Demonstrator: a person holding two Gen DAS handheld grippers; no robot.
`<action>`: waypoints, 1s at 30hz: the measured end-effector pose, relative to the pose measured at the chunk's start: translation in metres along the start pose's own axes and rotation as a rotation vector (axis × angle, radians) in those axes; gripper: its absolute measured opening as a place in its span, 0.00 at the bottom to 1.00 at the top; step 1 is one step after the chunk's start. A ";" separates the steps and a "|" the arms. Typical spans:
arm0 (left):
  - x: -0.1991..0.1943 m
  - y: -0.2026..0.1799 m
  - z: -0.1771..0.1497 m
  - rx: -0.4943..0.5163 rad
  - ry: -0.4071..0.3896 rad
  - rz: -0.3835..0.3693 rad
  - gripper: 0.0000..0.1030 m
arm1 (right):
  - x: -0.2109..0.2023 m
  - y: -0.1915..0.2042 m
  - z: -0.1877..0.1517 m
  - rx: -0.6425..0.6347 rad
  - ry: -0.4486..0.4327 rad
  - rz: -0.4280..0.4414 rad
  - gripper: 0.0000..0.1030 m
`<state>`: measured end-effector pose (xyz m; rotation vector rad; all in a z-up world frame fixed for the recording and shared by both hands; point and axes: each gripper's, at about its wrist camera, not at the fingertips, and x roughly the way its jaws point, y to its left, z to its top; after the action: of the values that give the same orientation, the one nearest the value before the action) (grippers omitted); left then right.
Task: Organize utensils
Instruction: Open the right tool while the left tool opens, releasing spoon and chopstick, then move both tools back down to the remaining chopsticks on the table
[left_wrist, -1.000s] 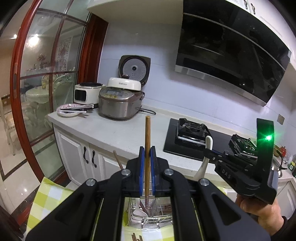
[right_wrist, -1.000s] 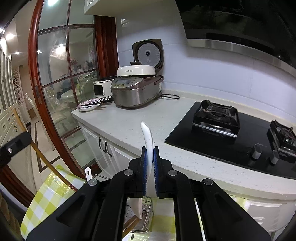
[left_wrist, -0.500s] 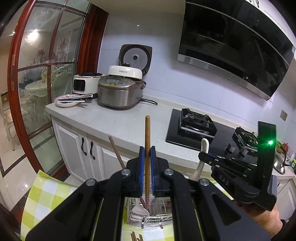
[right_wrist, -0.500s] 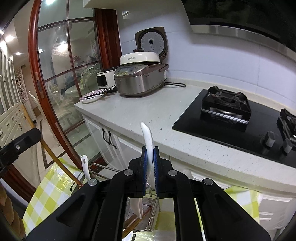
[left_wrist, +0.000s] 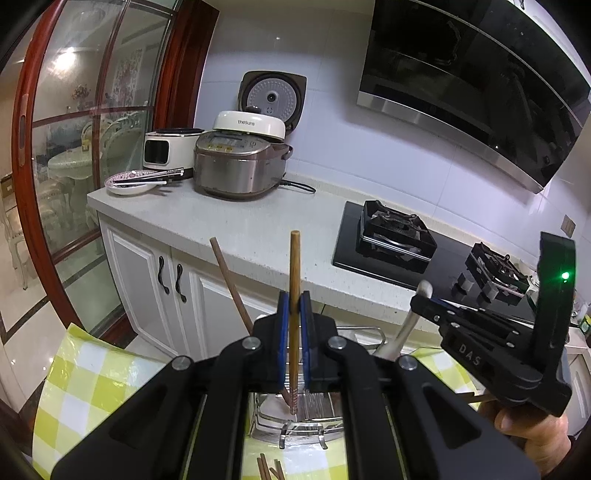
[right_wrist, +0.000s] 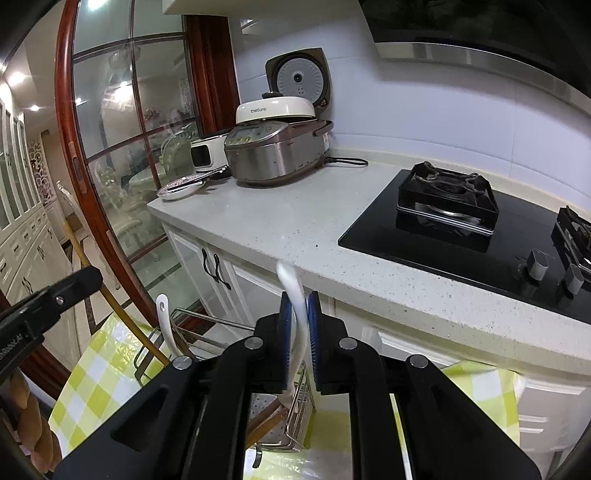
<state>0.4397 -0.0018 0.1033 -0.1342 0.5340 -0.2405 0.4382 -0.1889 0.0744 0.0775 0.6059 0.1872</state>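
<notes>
My left gripper (left_wrist: 294, 310) is shut on a wooden chopstick (left_wrist: 294, 266), held upright with its tip down in a metal wire utensil rack (left_wrist: 295, 417). A second chopstick (left_wrist: 231, 284) leans in the rack. My right gripper (right_wrist: 294, 314) is shut on a white spoon (right_wrist: 291, 284), whose lower end hangs over the same rack (right_wrist: 291, 421). Another white spoon (right_wrist: 164, 325) stands in the rack at the left. The right gripper also shows in the left wrist view (left_wrist: 424, 299), and the left gripper's body in the right wrist view (right_wrist: 44, 306).
The rack sits on a yellow-green checked cloth (left_wrist: 96, 384). More chopsticks (left_wrist: 267, 467) lie on the cloth in front of it. Behind are a white cabinet (left_wrist: 155, 273), the countertop (left_wrist: 251, 221) with rice cookers (left_wrist: 236, 166), a plate (left_wrist: 129, 182) and a gas hob (left_wrist: 395, 232).
Both views have tilted down and drawn closer to the rack. The chopstick and the spoon have come lower into the rack, still gripped. More of the leaning chopstick shows.
</notes>
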 end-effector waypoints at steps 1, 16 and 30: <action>0.001 0.000 0.000 0.001 0.001 0.000 0.06 | -0.002 -0.001 0.000 0.004 -0.001 0.002 0.32; 0.002 0.010 -0.009 -0.033 0.024 0.003 0.33 | -0.055 -0.033 -0.026 0.074 -0.075 -0.079 0.55; -0.060 0.024 -0.052 -0.061 -0.003 0.024 0.35 | -0.096 -0.063 -0.134 0.146 0.050 -0.136 0.70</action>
<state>0.3674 0.0335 0.0832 -0.1875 0.5396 -0.2001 0.2938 -0.2677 0.0104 0.1727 0.6723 0.0123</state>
